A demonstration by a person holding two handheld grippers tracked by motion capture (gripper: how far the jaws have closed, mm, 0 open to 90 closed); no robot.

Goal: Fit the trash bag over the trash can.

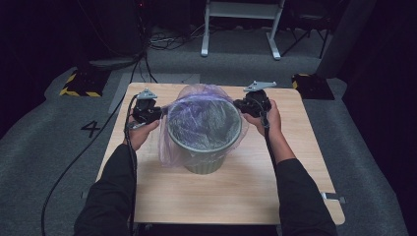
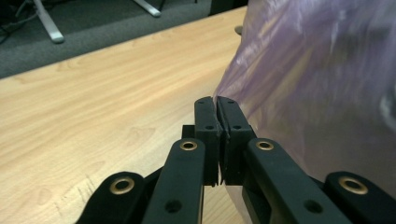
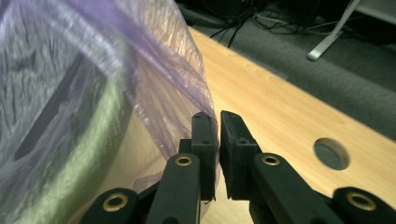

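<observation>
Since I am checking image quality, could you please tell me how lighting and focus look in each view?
High view: the table is evenly lit, the room behind dark, the picture slightly soft. Left gripper view: the left tool is fairly sharp, the bag beside it blurred. Right gripper view: the right tool is fairly sharp, the bin behind the film out of focus.

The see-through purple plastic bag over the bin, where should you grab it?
Pinch the see-through purple plastic bag at its loose hem hanging outside the green round bin's rim, coming in level from the left and right sides. There the film stands free, thin enough to slip between jaws; elsewhere it lies stretched against the bin.
</observation>
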